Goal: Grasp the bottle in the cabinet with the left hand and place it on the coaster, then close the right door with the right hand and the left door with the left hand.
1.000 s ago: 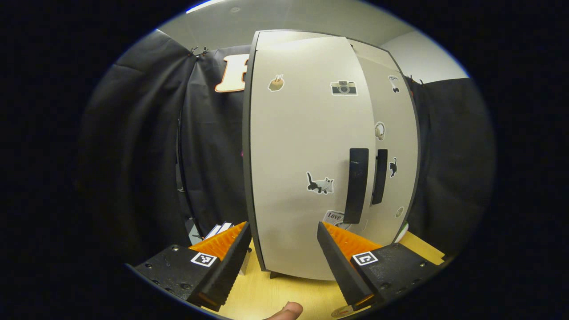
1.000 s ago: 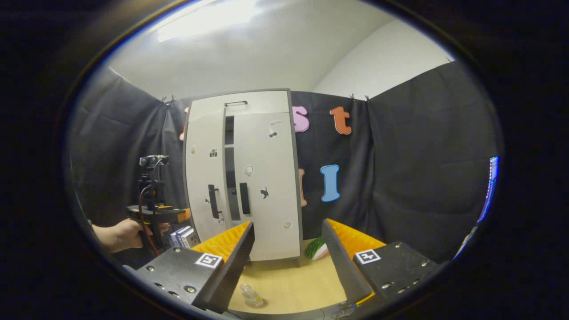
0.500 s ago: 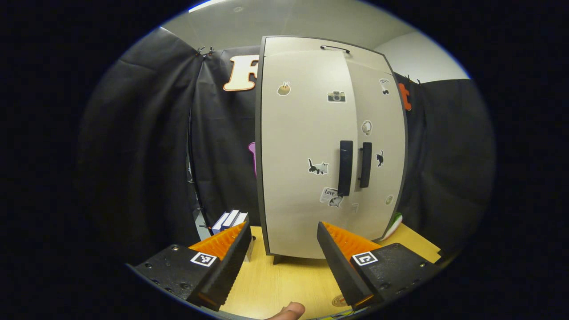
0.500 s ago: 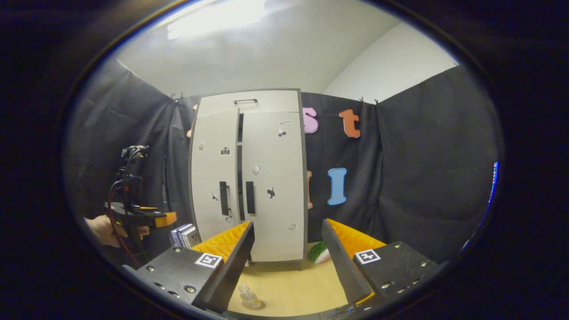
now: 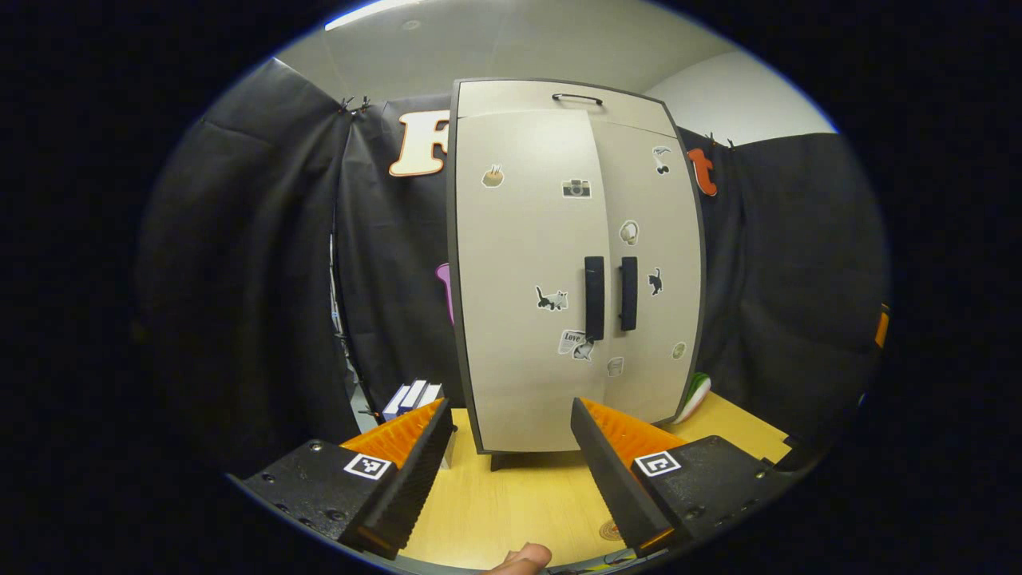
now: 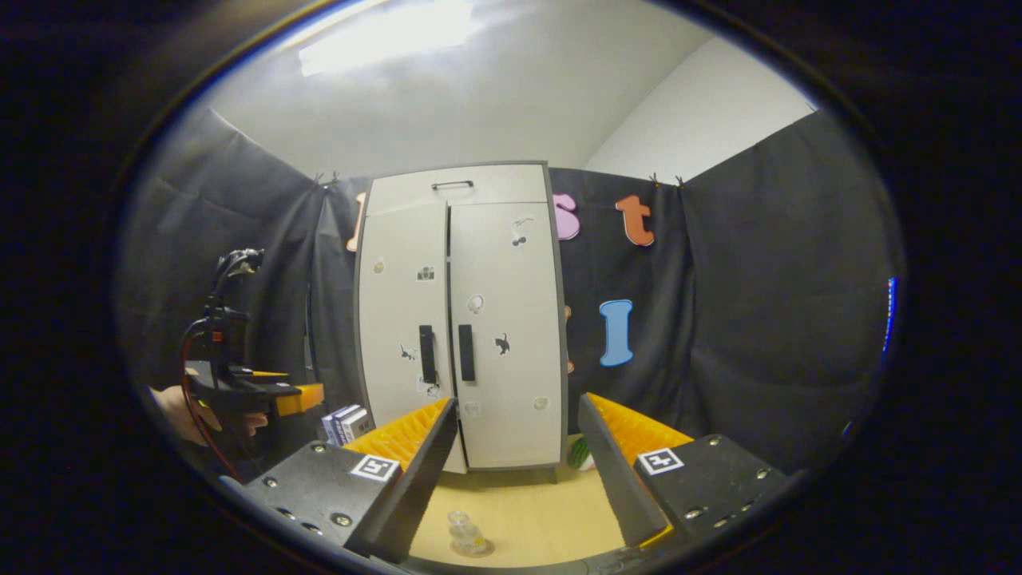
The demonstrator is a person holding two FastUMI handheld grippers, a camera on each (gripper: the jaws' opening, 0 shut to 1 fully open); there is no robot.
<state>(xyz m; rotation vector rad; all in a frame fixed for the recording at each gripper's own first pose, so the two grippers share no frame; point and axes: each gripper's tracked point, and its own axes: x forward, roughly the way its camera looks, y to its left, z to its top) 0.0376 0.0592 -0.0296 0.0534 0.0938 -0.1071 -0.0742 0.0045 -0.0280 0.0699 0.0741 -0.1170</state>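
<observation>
Right gripper view: cabinet (image 6: 459, 319) doors closed; bottle (image 6: 465, 535) on coaster before cabinet; right gripper (image 6: 515, 479) and left gripper (image 5: 507, 471) released.

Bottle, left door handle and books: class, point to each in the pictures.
bottle (image 6: 466, 537): right gripper view, its clear body.
left door handle (image 5: 594, 298): left gripper view, middle of the bar.
books (image 5: 413, 397): left gripper view, their top edges.

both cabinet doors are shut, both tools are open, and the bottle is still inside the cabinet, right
Not quite: the bottle is out, standing on the wooden table in front of the cabinet, as the right gripper view shows. The rest holds: both doors are shut, and the left tool and right tool are open.
</observation>
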